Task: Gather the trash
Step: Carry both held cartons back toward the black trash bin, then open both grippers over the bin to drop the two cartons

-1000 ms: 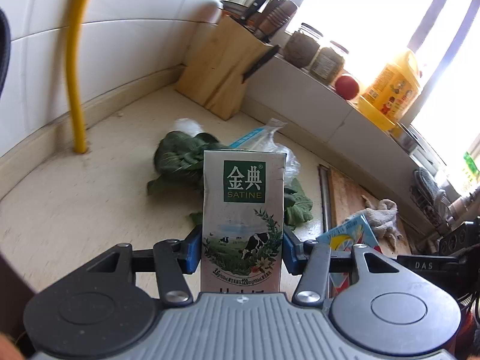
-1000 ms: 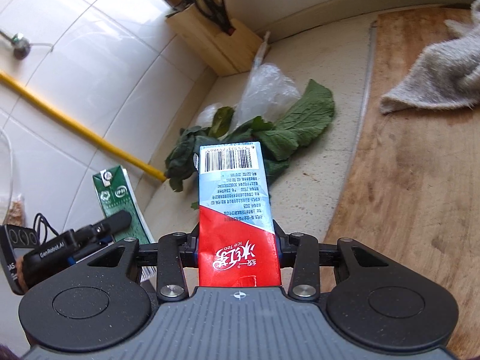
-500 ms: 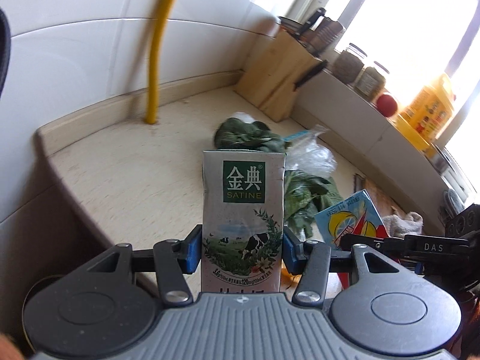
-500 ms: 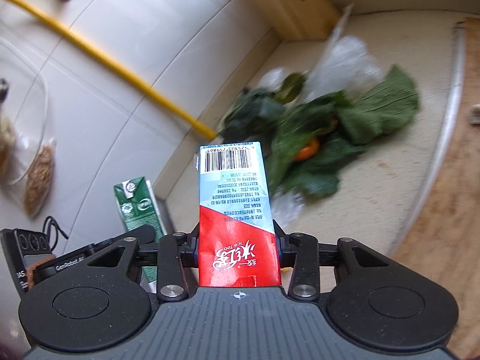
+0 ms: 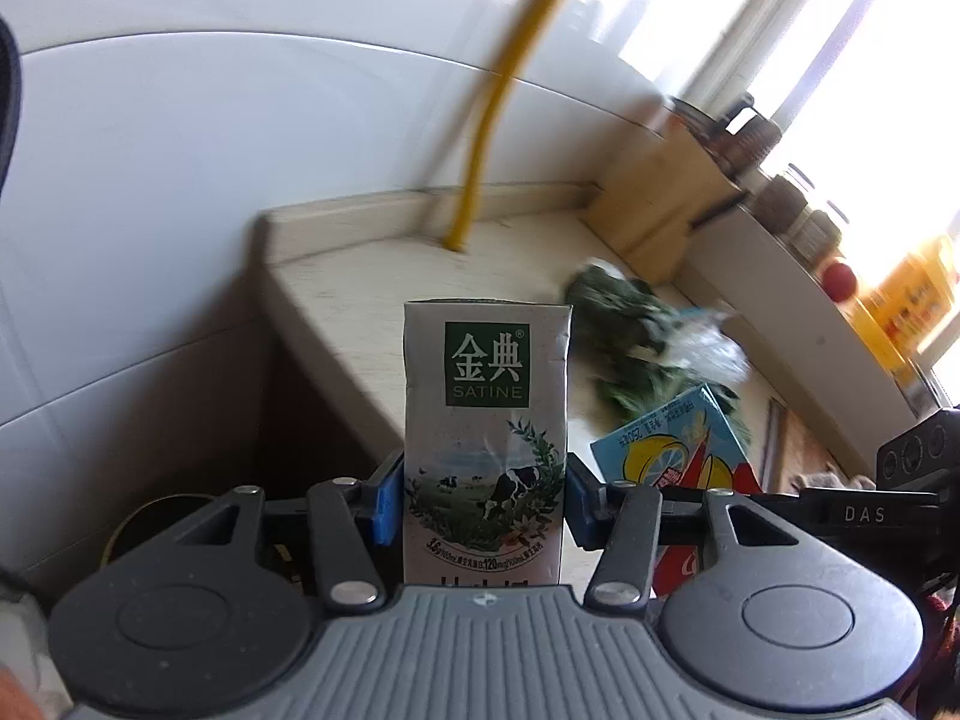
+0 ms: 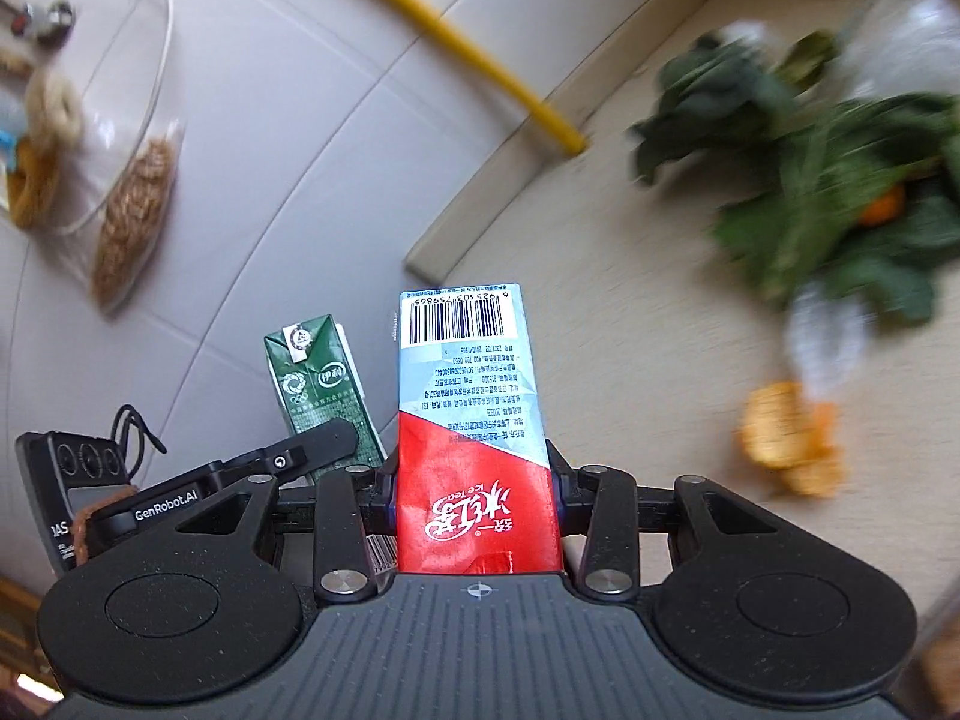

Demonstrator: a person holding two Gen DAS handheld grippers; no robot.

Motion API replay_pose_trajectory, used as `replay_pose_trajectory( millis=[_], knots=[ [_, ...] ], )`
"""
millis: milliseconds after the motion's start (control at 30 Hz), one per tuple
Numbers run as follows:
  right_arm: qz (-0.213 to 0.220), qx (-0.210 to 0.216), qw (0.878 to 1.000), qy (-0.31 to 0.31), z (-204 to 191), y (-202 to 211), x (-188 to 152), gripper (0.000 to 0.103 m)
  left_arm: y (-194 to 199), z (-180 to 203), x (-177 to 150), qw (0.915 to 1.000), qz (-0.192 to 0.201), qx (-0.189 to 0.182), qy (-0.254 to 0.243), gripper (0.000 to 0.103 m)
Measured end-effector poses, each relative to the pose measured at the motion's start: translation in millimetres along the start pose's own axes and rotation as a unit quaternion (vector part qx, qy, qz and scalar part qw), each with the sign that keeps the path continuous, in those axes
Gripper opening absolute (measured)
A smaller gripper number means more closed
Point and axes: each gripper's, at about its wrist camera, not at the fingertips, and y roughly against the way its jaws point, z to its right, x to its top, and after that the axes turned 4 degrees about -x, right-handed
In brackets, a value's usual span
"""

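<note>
My left gripper (image 5: 485, 498) is shut on a grey-white Satine milk carton (image 5: 486, 414) with a cow picture, held upright. My right gripper (image 6: 474, 498) is shut on a red and pale blue ice tea carton (image 6: 474, 420), barcode end up. Each view shows the other carton off to the side: the ice tea carton (image 5: 678, 450) at the right in the left wrist view, the green side of the milk carton (image 6: 321, 390) at the left in the right wrist view. Both are held over the counter's left end. A dark round rim (image 5: 150, 516) shows below the counter edge.
Green leaves (image 6: 840, 180), a clear plastic bag (image 5: 708, 348) and orange peel (image 6: 786, 438) lie on the beige counter (image 5: 372, 276). A yellow pipe (image 5: 480, 156) rises from the counter by the white tiled wall. A wooden knife block (image 5: 666, 204) and jars stand by the window.
Both grippers, still holding their cartons, have swung left and back from the leaf pile toward the counter's left end. The counter's edge and the dark space below it have come into view.
</note>
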Motion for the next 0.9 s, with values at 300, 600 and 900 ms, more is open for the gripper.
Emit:
replay_pose_trajectory(
  millis=[300,600,900],
  knots=[
    [-0.042,0.018,0.998,0.033,-42,-50,-1,0.048,33,-46,-5,0.9978,0.024,0.055,0.027,0.047],
    [-0.078,0.013,0.995,0.066,-73,-99,-5,0.048,34,-86,-13,0.9946,0.004,0.092,0.046,0.047],
    [-0.108,-0.014,0.990,0.086,-85,-145,-11,0.050,16,-110,-16,0.9909,-0.028,0.125,0.041,0.047]
  ],
)
